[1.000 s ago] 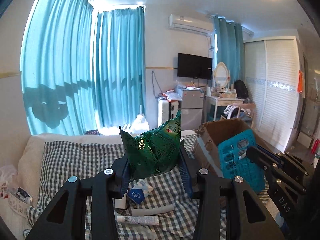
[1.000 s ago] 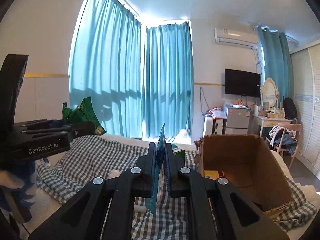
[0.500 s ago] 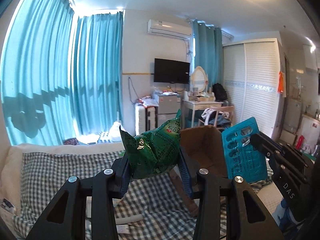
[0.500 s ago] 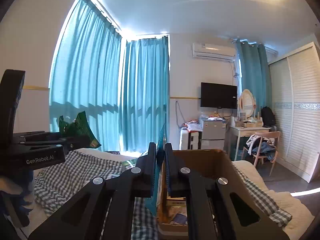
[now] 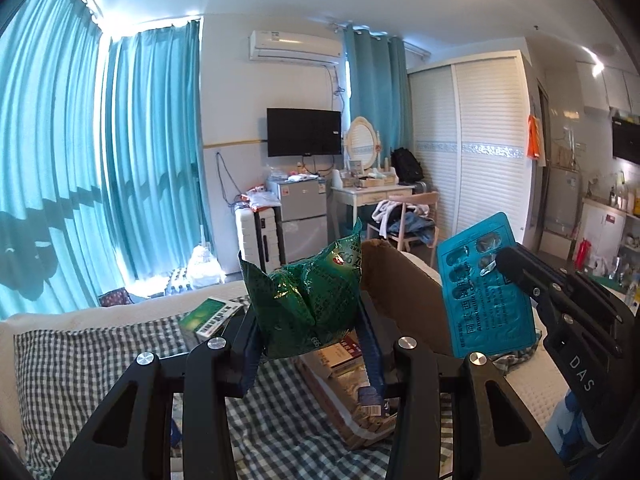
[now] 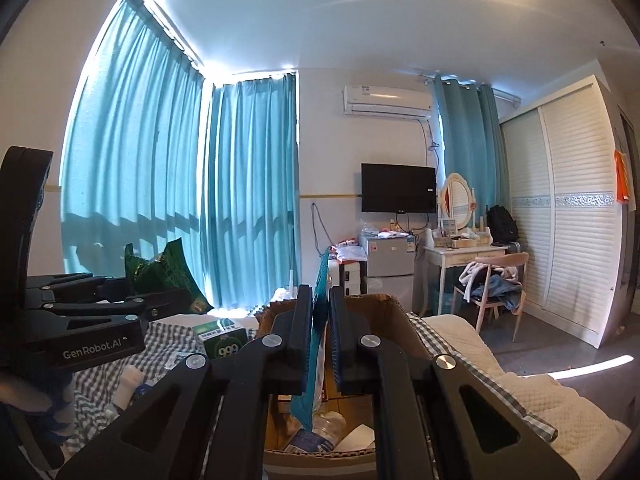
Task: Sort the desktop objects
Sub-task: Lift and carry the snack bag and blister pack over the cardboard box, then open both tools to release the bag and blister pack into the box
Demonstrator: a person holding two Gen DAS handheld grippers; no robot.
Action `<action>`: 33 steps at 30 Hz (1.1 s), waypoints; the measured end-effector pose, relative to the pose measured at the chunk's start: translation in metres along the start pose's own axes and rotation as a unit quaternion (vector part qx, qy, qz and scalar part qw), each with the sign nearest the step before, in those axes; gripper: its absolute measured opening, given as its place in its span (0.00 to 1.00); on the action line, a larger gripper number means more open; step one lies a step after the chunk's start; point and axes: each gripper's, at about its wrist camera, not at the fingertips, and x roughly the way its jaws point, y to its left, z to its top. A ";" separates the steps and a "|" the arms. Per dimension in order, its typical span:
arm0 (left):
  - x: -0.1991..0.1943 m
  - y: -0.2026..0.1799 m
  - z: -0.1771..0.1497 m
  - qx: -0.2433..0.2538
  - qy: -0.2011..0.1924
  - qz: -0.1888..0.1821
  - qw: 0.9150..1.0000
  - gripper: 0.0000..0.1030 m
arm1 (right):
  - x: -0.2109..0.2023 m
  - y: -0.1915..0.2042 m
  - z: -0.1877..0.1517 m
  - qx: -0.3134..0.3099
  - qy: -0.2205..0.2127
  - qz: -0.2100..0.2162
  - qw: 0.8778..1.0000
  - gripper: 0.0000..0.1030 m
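While over box (image 6: 404, 320), right hand-held gripper (image 6: 320, 344) clamps blister pack (image 6: 316, 360).

Both grippers now hang over the open cardboard box (image 6: 400, 320) instead of the checked cloth (image 5: 88, 364); the box's inside shows below the blister pack (image 6: 316, 344).

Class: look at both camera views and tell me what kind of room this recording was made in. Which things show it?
Most likely a bedroom or studio flat: a bed with a checked cover, a dressing table with an oval mirror, and a louvred wardrobe.
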 end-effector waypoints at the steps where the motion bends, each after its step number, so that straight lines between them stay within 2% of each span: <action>1: 0.005 -0.003 -0.001 0.001 0.003 -0.004 1.000 0.42 | 0.002 -0.002 -0.001 0.002 0.002 -0.003 1.000 0.07; 7: 0.037 -0.019 -0.003 0.009 0.022 -0.026 0.999 0.42 | 0.020 -0.015 -0.013 0.013 0.017 -0.013 1.000 0.07; 13: 0.072 -0.026 -0.009 0.013 0.044 -0.045 0.998 0.42 | 0.045 -0.023 -0.026 0.010 0.041 -0.041 0.998 0.07; 22: 0.136 -0.040 -0.024 0.023 0.090 -0.073 0.993 0.42 | 0.084 -0.057 -0.053 0.048 0.091 -0.060 0.993 0.07; 29: 0.164 -0.049 -0.044 0.028 0.114 -0.076 0.990 0.42 | 0.108 -0.070 -0.075 0.059 0.124 -0.068 0.988 0.07; 33: 0.174 -0.048 -0.051 0.015 0.123 -0.078 0.989 0.43 | 0.120 -0.076 -0.082 0.061 0.145 -0.069 0.985 0.08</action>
